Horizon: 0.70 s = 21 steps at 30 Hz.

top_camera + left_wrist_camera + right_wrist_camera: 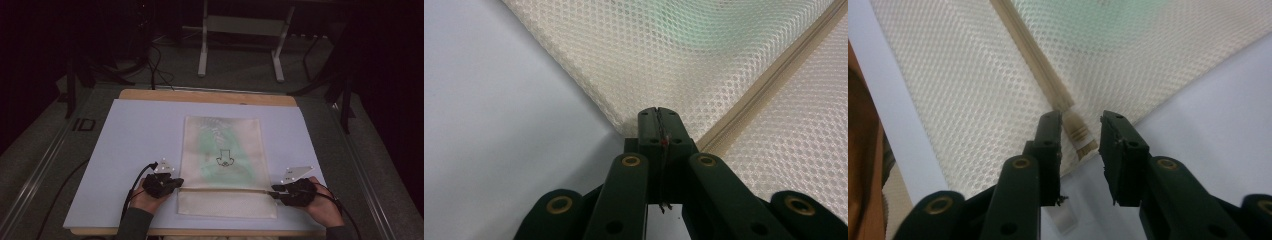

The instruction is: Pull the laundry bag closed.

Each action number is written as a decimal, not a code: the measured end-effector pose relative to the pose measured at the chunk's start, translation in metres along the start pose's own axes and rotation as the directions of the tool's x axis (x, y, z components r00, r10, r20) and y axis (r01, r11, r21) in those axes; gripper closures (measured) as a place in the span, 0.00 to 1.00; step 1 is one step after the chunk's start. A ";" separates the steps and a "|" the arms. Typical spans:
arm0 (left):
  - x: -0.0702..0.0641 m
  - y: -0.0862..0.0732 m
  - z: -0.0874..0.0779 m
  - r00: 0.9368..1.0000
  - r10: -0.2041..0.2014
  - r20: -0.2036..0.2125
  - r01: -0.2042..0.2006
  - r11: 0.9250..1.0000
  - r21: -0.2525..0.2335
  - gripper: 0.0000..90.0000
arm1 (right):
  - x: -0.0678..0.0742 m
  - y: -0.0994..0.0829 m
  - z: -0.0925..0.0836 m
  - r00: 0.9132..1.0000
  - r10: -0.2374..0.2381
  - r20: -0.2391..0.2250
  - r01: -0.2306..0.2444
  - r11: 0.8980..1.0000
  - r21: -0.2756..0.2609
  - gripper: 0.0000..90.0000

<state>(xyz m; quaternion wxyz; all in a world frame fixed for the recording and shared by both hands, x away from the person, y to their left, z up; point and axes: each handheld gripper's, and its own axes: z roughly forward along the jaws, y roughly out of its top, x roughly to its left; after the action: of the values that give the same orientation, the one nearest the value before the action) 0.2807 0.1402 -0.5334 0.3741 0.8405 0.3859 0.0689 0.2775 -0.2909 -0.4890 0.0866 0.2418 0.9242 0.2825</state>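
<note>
A cream mesh bag (222,150) lies flat on the white board (135,130), with a green garment (207,145) showing through the mesh. A zipper (225,189) runs across the bag near its front end. My left gripper (177,182) is at the zipper's left end. In the left gripper view it (659,114) is shut on the edge of the bag (674,60), beside the zipper (764,90). My right gripper (275,191) is at the zipper's right end. In the right gripper view it (1081,121) stands open, with the zipper's end (1080,137) loose between the jaws.
The white board rests on a wooden table (200,96) whose edge shows at the back. Beyond it, on the dark floor, stand the legs of a metal frame (202,50) and some cables (155,70). Bare board lies on both sides of the bag.
</note>
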 end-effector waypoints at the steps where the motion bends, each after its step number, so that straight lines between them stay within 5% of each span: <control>1: 0.000 0.000 0.000 1.000 0.001 -0.001 -0.001 1.000 0.000 0.99 | 0.000 0.000 0.000 1.000 0.003 0.000 -0.003 1.000 -0.003 0.77; 17: 0.000 0.000 0.000 1.000 0.007 -0.002 -0.007 1.000 -0.004 0.99 | -0.008 -0.003 -0.006 0.995 0.071 0.067 -0.067 0.996 -0.062 0.66; 21: 0.000 -0.001 0.000 1.000 0.004 0.003 -0.004 1.000 -0.006 0.99 | -0.013 -0.007 -0.008 0.989 0.116 0.095 -0.109 0.991 -0.077 0.65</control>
<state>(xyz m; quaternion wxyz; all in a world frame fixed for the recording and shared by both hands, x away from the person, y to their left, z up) 0.2804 0.1406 -0.5338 0.3769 0.8403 0.3833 0.0695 0.2840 -0.3062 -0.4863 0.1251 0.3041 0.8930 0.3073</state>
